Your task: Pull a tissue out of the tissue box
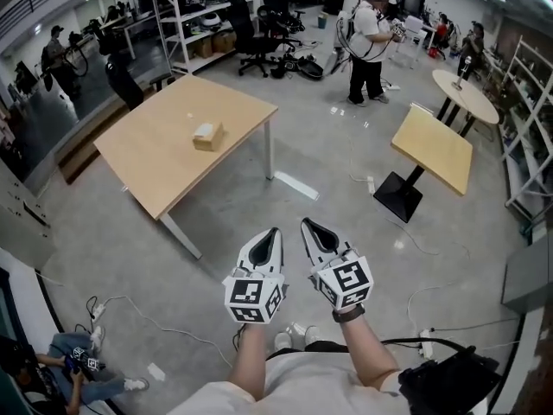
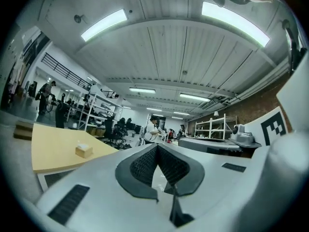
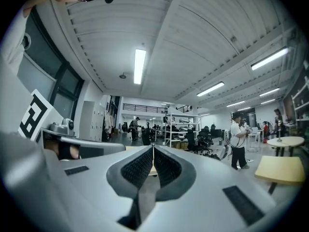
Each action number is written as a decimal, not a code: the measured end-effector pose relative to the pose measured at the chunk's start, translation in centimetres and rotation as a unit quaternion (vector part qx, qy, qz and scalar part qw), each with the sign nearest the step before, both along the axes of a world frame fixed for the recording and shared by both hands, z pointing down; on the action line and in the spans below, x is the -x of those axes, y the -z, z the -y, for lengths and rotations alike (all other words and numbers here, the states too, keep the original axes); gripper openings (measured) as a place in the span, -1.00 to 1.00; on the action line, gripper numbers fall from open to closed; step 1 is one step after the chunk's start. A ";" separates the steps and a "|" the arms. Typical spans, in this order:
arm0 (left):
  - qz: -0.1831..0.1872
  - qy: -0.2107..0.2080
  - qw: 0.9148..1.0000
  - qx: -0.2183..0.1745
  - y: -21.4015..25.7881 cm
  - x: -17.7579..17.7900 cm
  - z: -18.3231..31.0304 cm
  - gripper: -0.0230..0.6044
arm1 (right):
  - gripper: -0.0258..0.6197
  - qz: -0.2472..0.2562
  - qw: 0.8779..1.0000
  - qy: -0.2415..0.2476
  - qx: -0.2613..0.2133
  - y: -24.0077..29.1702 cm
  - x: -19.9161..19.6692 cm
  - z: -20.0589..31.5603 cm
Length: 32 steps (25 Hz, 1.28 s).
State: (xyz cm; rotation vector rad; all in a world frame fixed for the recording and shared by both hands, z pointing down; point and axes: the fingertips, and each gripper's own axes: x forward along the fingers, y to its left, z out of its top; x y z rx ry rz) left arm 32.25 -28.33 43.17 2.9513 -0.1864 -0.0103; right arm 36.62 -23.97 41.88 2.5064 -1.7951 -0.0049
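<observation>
The tissue box (image 1: 207,135) is a small tan box standing near the middle of a light wooden table (image 1: 155,171), far ahead and to the left of me. In the left gripper view the tissue box (image 2: 84,150) shows small on the table (image 2: 53,151), left of the jaws. My left gripper (image 1: 275,232) and right gripper (image 1: 305,223) are held side by side over the grey floor, well short of the table. Both point level. The left gripper (image 2: 157,145) has its tips together with nothing between them. The right gripper (image 3: 153,147) is likewise shut and empty.
A small square tan table (image 1: 432,148) on a black foot stands to the right, with a round table (image 1: 467,93) behind it. A person (image 1: 365,46) stands at the back, near office chairs (image 1: 259,41). Cables (image 1: 130,305) lie on the floor, and someone sits at the lower left (image 1: 78,370).
</observation>
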 end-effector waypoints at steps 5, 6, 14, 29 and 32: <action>0.003 -0.050 0.999 0.011 -1.2 -6.2 -0.8 -0.93 | -0.90 0.002 0.998 -0.060 0.001 -1.3 -5.9 -2.5; 0.003 -0.058 0.998 0.012 -1.5 -7.7 -1.1 -0.93 | -0.90 0.001 0.998 -0.070 0.003 -1.7 -7.4 -2.9; -0.014 -0.105 0.994 -0.025 -0.2 -23.1 -4.8 -0.93 | -0.90 -0.029 0.993 -0.110 -0.020 0.3 -22.6 -5.5; -0.004 -0.010 0.999 -0.047 -2.0 -41.4 1.4 -0.93 | -0.91 0.034 0.998 -0.041 0.017 -5.1 -42.3 -0.6; -0.008 0.021 0.999 -0.044 -2.8 -44.6 5.6 -0.93 | -0.91 0.020 0.999 -0.029 0.015 -5.6 -45.5 3.2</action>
